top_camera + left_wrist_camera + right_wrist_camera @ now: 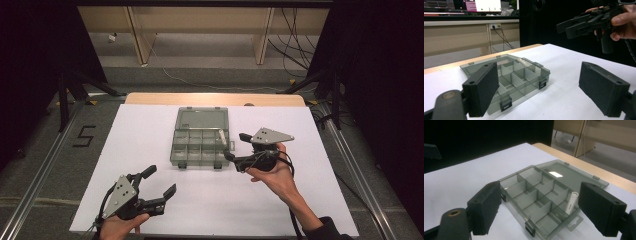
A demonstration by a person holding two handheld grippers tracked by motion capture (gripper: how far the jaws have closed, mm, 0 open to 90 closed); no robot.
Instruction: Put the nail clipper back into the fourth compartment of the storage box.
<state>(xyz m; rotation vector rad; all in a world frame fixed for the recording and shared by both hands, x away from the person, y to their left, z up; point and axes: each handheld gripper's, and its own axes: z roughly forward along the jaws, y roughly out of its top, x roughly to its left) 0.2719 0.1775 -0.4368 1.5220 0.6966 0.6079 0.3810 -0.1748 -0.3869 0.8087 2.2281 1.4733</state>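
Note:
A smoky transparent compartment box (200, 150) lies open in the middle of the white sheet, its lid (202, 118) folded flat behind it. A small white stick (216, 131) leans in a back right compartment; it also appears as the stick (572, 202) and the stick (523, 62). My left gripper (161, 180) hovers near the front left of the sheet, open and holding nothing, its pads (484, 90) wide apart in front of the box (509, 80). My right gripper (236, 146) is held just right of the box (536, 195), open, with nothing between its pads (601, 207).
The white sheet (150, 130) covers a wooden table whose far edge (215, 98) shows. The right hand and its gripper (584, 23) hang above the table. Tripod legs (65, 90), cables and wooden furniture stand beyond; a "5" (84, 136) marks the floor at left.

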